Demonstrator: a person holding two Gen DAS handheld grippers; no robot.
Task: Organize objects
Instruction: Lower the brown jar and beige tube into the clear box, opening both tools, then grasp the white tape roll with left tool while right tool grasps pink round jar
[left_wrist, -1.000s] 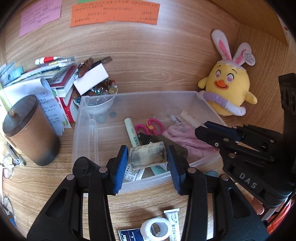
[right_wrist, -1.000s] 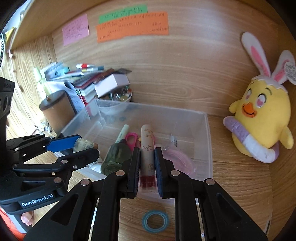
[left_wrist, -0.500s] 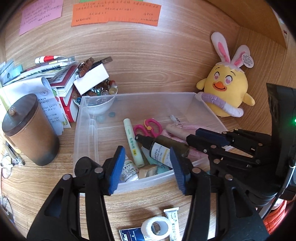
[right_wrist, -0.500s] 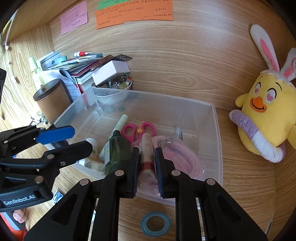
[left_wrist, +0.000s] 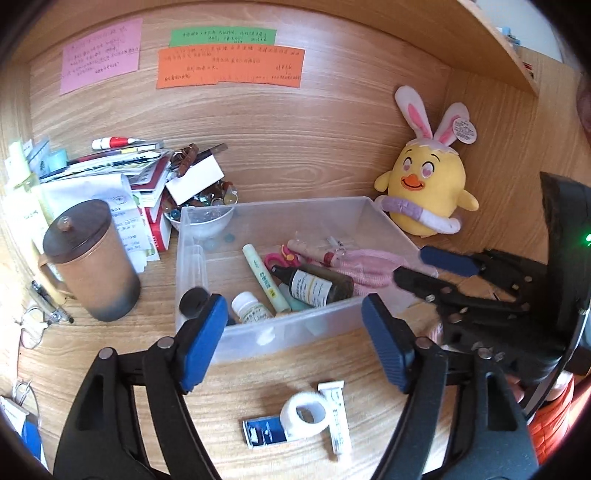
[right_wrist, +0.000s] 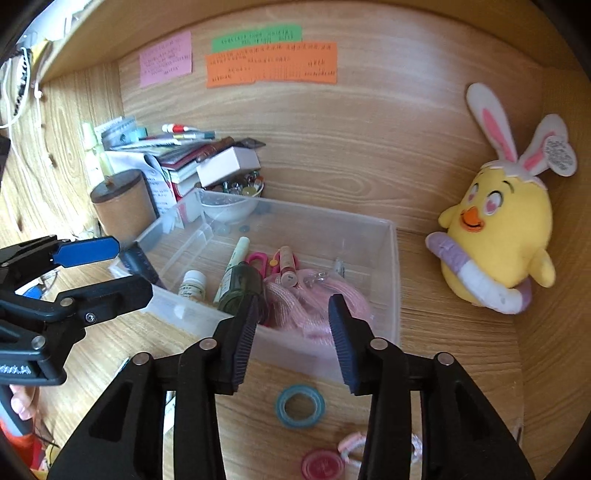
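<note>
Both grippers have let go since a second ago: the dark glass bottle (left_wrist: 317, 286) that sat between the left pads now lies on its side in the clear plastic bin (left_wrist: 295, 326), and the pink tube (right_wrist: 287, 266) has left the right pads and lies in the bin against the pink cord bundle (right_wrist: 314, 306).

Left gripper (left_wrist: 295, 345), low centre of its view: blue pads apart and opening, nothing between them. Right gripper (right_wrist: 291, 341), low centre of its view: jaws apart and opening, empty.

Near edge, left view: white tape roll (left_wrist: 304, 411), small white tube (left_wrist: 338, 417), blue card (left_wrist: 264, 430); print too small to read. Right view: blue tape ring (right_wrist: 300, 405), red round lid (right_wrist: 322, 466).

Bin, frame centre: bottle has a white label with a yellow stripe, text unreadable; white pill bottle (left_wrist: 251, 312), pale green stick (left_wrist: 264, 277), pink scissors (left_wrist: 282, 256).

Beyond: brown lidded mug (left_wrist: 90, 258) at left, yellow chick plush (left_wrist: 428, 192) at right. Pink, green and orange notes (left_wrist: 229, 66) on the back panel, handwriting illegible.
</note>
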